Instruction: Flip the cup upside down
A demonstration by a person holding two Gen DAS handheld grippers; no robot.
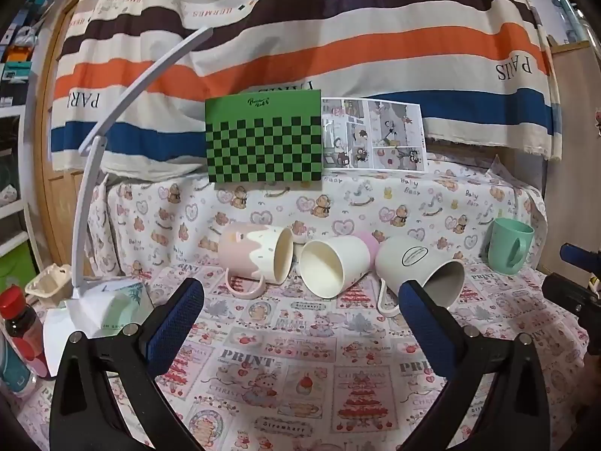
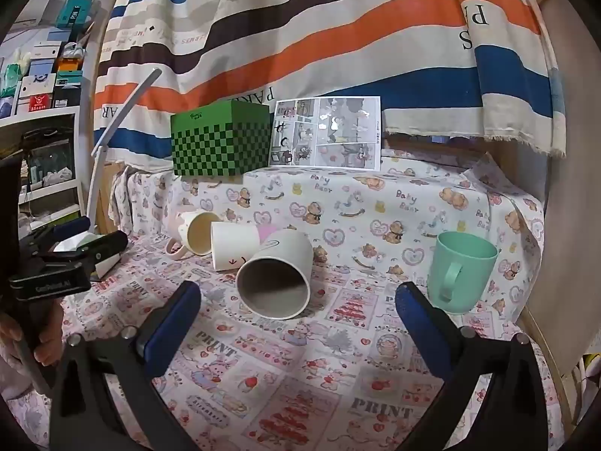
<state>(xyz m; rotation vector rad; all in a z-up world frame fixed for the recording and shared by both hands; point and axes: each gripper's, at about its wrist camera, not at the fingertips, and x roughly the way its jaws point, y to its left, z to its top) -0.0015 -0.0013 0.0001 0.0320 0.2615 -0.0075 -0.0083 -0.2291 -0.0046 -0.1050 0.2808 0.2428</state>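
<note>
Three cups lie on their sides on the printed tablecloth: a pink-and-cream mug (image 1: 255, 255) (image 2: 197, 235), a plain white cup (image 1: 332, 265) (image 2: 233, 250) and a white mug with a grey inside (image 1: 417, 267) (image 2: 280, 276). A mint green mug (image 1: 510, 246) (image 2: 460, 270) stands upright at the right. My left gripper (image 1: 300, 300) is open and empty, a little short of the lying cups. My right gripper (image 2: 298, 300) is open and empty, its fingers on either side of the view before the grey-inside mug. The left gripper also shows in the right wrist view (image 2: 75, 242).
A white desk lamp (image 1: 109, 150) stands at the left beside a tissue box (image 1: 120, 306) and a red-capped bottle (image 1: 18, 327). A green checkered box (image 1: 265, 141) and a comic sheet (image 1: 373, 135) lean on the raised back ledge. Striped cloth hangs behind.
</note>
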